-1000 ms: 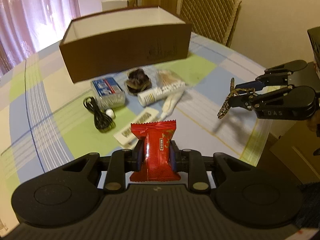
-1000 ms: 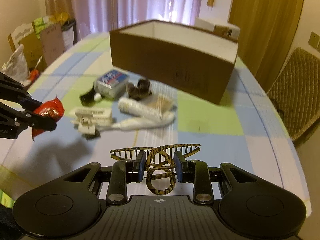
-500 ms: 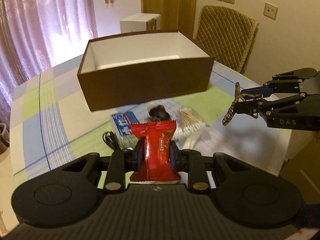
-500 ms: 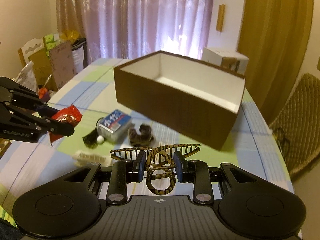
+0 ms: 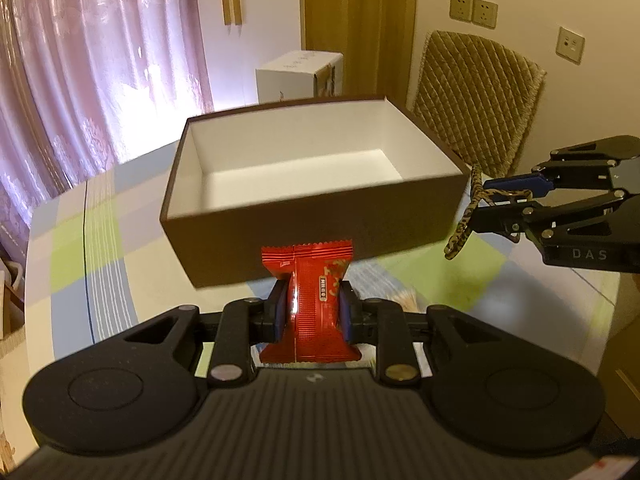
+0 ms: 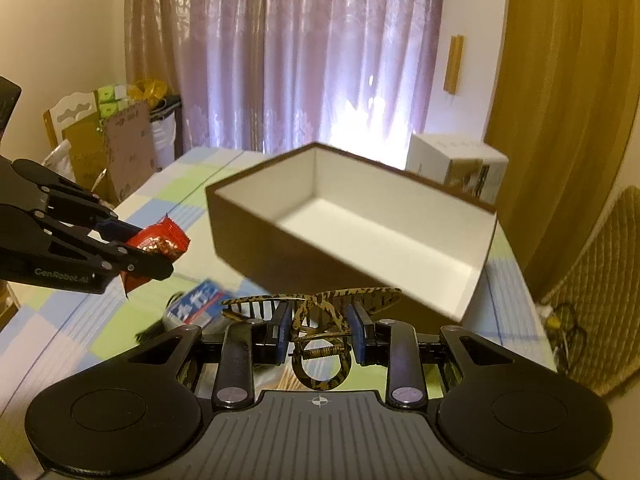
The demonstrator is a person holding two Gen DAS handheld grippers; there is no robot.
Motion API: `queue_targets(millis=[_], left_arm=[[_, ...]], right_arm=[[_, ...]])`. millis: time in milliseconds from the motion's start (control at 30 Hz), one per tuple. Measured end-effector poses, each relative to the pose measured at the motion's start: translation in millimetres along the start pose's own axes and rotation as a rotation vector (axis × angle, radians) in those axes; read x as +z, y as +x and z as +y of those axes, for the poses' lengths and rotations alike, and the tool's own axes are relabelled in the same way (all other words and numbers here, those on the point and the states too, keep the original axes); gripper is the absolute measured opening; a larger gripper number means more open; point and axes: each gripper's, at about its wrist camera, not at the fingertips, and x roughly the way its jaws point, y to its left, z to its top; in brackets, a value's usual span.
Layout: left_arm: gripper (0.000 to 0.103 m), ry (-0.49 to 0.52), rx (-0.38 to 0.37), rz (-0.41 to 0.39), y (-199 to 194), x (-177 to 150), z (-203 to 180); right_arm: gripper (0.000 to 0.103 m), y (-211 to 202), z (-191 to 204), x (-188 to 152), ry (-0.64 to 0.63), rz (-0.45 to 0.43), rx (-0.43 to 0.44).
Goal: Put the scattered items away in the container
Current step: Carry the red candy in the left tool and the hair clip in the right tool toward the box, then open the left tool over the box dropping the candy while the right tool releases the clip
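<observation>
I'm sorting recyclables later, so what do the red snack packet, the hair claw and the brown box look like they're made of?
Red snack packet: glossy plastic or foil film, judging by its shine and crimped zigzag ends.
Hair claw: probably hard plastic with a tortoiseshell print, plus a metal coil spring.
Brown box: likely matte paperboard, with thin straight walls and a white lining.

My left gripper point(image 5: 312, 306) is raised above the table, both blue pads pressing on a red snack packet point(image 5: 310, 300) held upright. My right gripper point(image 6: 320, 326), level with it and well apart to the right, is clamped across a tortoiseshell hair claw point(image 6: 316, 312).
</observation>
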Motion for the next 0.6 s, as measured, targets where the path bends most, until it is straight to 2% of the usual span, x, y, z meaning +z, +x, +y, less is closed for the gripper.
queue_targets(millis=[333,600], left_arm=[[0.021,0.02,0.042,-0.027,43,58,10],[0.021,0.021,0.043,-0.014,97,101,24]], right_arm=[[0.027,40,-42,42,-0.006,-0.033,0.007],[0.027,88,-74,63,-0.005,-0.006,0.005]])
